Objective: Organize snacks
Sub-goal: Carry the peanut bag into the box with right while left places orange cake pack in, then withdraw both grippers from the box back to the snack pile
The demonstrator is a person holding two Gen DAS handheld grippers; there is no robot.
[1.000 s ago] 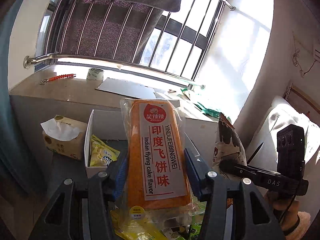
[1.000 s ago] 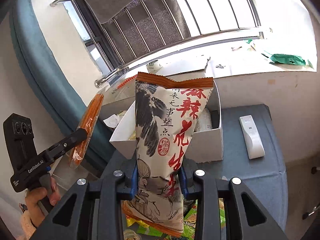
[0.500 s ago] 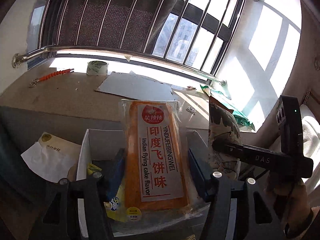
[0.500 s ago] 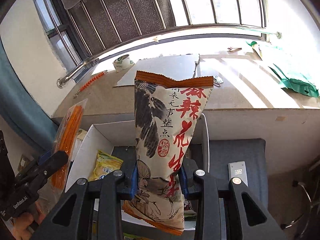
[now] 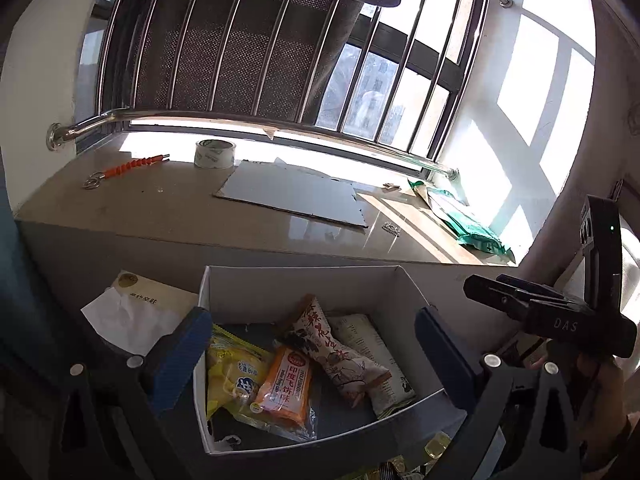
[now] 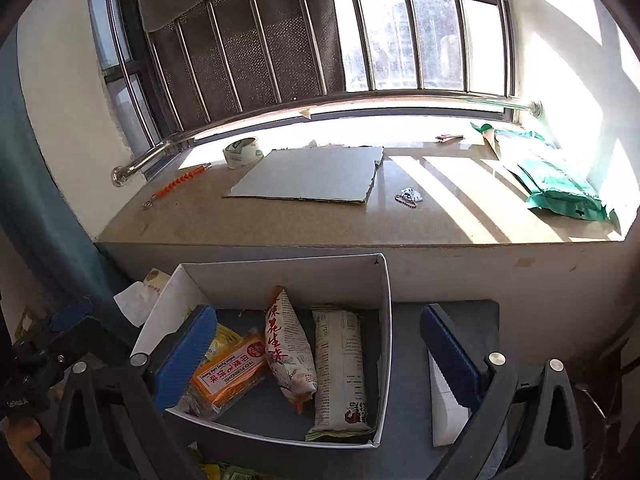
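Observation:
A white cardboard box [image 5: 304,284] [image 6: 384,312] stands below the windowsill. Inside lie an orange flying-cake snack pack [image 5: 286,388] [image 6: 228,372], a white peanut bag with red characters [image 5: 336,356] [image 6: 290,354], a pale printed bag [image 5: 376,356] [image 6: 340,368] and a yellow pack [image 5: 232,372] [image 6: 222,340]. My left gripper [image 5: 312,348] is open and empty above the box. My right gripper [image 6: 320,348] is open and empty above the box's right side. The right gripper also shows in the left wrist view [image 5: 520,304] at the right.
A tissue box [image 5: 136,316] stands left of the box. A white remote [image 6: 444,400] lies on the grey table to its right. The windowsill [image 6: 280,220] holds a cardboard sheet [image 6: 312,180], a tape roll [image 6: 242,152], an orange tool [image 6: 180,180] and a green bag [image 6: 552,176].
Both grippers have opened. The orange pack and the peanut bag left the jaws and now lie in the box. Both cameras sit higher over the box.

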